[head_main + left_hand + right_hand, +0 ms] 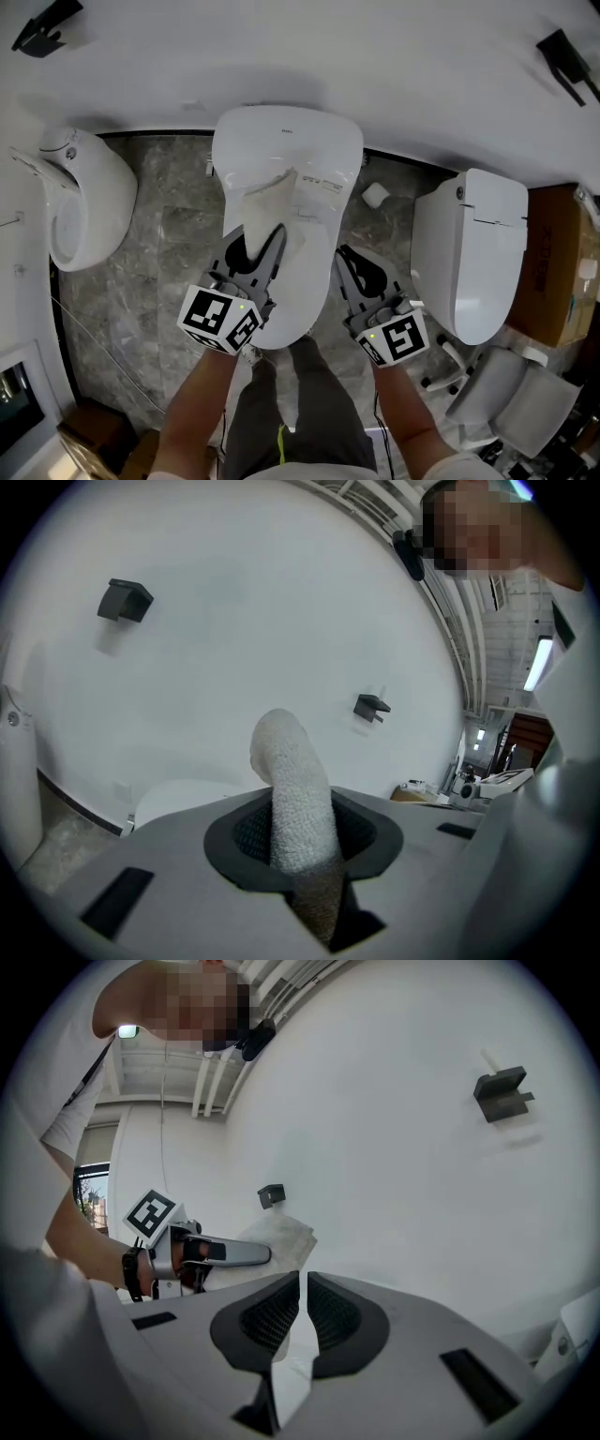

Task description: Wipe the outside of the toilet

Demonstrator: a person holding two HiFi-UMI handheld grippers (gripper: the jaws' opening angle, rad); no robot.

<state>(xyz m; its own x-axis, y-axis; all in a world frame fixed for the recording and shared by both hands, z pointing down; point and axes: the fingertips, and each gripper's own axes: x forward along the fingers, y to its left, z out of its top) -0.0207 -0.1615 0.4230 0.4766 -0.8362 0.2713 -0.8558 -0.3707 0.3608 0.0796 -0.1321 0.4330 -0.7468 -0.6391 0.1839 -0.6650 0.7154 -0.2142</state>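
A white toilet [286, 141] with its lid down stands against the wall in the middle of the head view. A white cloth [272, 202] lies spread on the lid. My left gripper [262, 239] is over the lid's front half and is shut on the cloth's near edge. In the left gripper view the cloth [295, 799] sticks up as a roll from between the closed jaws [302, 841]. My right gripper [349, 255] hangs beside the toilet's right flank, shut and holding nothing. The right gripper view shows its jaws [303, 1293] together, with the cloth [281, 1237] and the left gripper [253, 1255] beyond.
A white urinal-like fixture [84, 202] stands at the left and a second white toilet [478, 253] at the right. A cardboard box [562, 262] is at the far right, with a white chair [506, 394] in front of it. A small white object [375, 195] lies on the marble floor.
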